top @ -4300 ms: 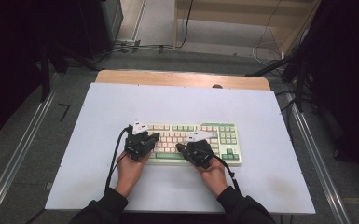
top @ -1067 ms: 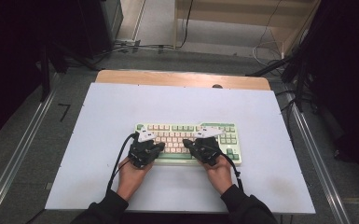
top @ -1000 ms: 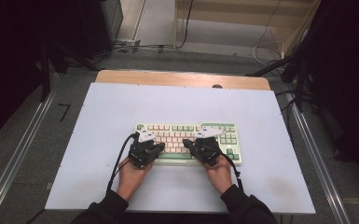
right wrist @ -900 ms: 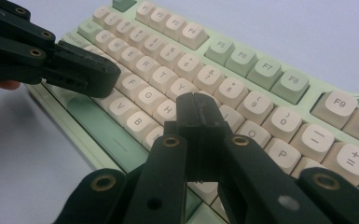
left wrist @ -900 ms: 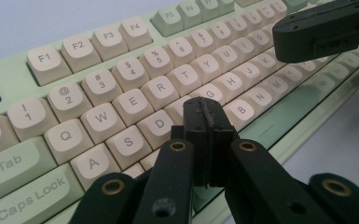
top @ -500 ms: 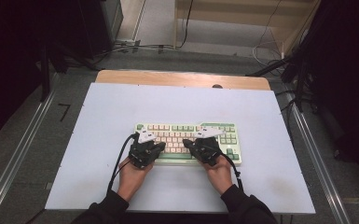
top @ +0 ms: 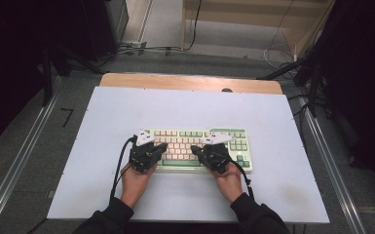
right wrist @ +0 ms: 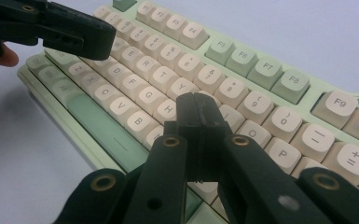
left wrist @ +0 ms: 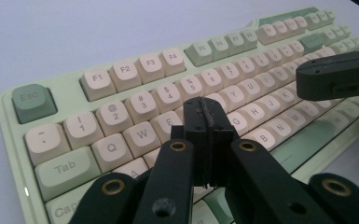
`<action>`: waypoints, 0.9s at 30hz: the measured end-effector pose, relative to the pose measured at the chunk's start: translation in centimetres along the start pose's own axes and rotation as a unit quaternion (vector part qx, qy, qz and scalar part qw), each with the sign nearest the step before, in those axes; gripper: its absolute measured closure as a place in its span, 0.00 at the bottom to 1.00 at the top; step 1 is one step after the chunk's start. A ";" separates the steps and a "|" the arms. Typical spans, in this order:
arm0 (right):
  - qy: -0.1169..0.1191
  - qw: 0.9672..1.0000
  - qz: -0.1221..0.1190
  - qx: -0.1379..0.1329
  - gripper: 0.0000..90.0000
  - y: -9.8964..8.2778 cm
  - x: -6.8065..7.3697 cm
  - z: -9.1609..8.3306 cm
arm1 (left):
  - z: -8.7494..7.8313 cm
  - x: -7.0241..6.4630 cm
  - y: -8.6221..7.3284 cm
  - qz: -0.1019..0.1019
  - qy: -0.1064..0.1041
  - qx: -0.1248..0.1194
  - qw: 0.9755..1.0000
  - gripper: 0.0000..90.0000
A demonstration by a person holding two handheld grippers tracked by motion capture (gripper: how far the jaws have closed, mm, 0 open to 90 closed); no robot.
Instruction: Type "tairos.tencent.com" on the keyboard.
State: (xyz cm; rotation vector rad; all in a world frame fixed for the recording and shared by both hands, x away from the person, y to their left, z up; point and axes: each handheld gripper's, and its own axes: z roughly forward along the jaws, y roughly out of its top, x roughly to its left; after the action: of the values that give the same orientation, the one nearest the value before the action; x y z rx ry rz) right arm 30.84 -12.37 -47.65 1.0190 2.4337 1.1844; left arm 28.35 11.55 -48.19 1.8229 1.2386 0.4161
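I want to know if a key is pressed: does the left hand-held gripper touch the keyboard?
Cannot tell. In the left gripper view the shut left hand-held gripper hides the keyboard keys beneath its tip, so neither contact nor gap shows.

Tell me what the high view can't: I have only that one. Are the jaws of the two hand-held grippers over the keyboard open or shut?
Observer: Both shut. In the left gripper view the left hand-held gripper has its jaws pressed together with nothing between them.
Operator: And the right one?
Observer: The same. The right hand-held gripper is shut and empty, its tip among the keys near H.
Operator: Where on the keyboard does the left tip sit?
Observer: On the keyboard, in the letter rows, just past the E key, with G beside it. Whether it presses a key I cannot tell.
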 end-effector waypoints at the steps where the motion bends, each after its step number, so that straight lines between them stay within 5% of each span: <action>1: 0.000 1.000 0.000 0.000 0.97 0.0 0.0 0.0 | 0.0 0.1 0.0 -0.001 0.002 0.000 1.000 1.00; 27: 0.002 1.000 -0.002 0.001 0.97 0.0 0.1 0.1 | 0.5 0.8 0.2 -0.007 0.020 -0.006 1.000 1.00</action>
State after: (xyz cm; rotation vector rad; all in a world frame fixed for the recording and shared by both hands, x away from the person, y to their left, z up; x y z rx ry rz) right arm 30.80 -12.23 -47.73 1.0125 2.4388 1.1838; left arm 29.18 12.01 -48.50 1.8028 1.2723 0.4545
